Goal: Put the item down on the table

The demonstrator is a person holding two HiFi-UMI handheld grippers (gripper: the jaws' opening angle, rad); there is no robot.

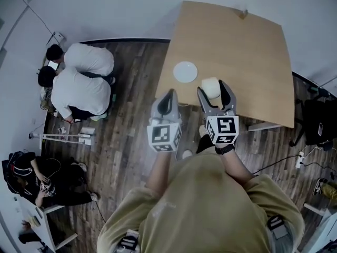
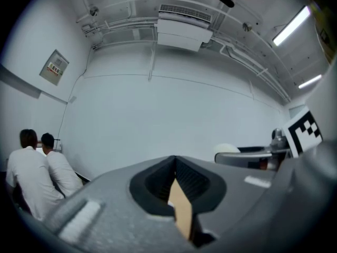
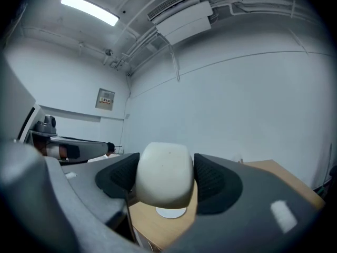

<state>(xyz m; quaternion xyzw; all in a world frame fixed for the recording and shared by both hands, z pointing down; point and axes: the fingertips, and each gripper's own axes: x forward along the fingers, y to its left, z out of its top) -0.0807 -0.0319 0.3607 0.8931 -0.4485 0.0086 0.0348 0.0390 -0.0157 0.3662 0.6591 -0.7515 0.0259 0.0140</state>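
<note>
My right gripper (image 1: 215, 90) is shut on a cream, rounded item (image 1: 210, 86), held above the near edge of the wooden table (image 1: 247, 46). In the right gripper view the cream item (image 3: 164, 174) fills the gap between both dark pads, with the right gripper (image 3: 165, 181) pointing over the table (image 3: 266, 172). My left gripper (image 1: 166, 103) hangs beside it to the left, off the table edge, shut with nothing in it. Seen from the left gripper view, the left gripper (image 2: 176, 187) has its jaws together, and the item (image 2: 226, 148) shows at the right.
A white plate (image 1: 185, 71) lies on the table just left of the held item, and the same plate (image 3: 169, 212) shows beneath it. Two people in white shirts (image 1: 79, 83) crouch on the dark wood floor at the left. Another person (image 1: 37, 181) sits lower left.
</note>
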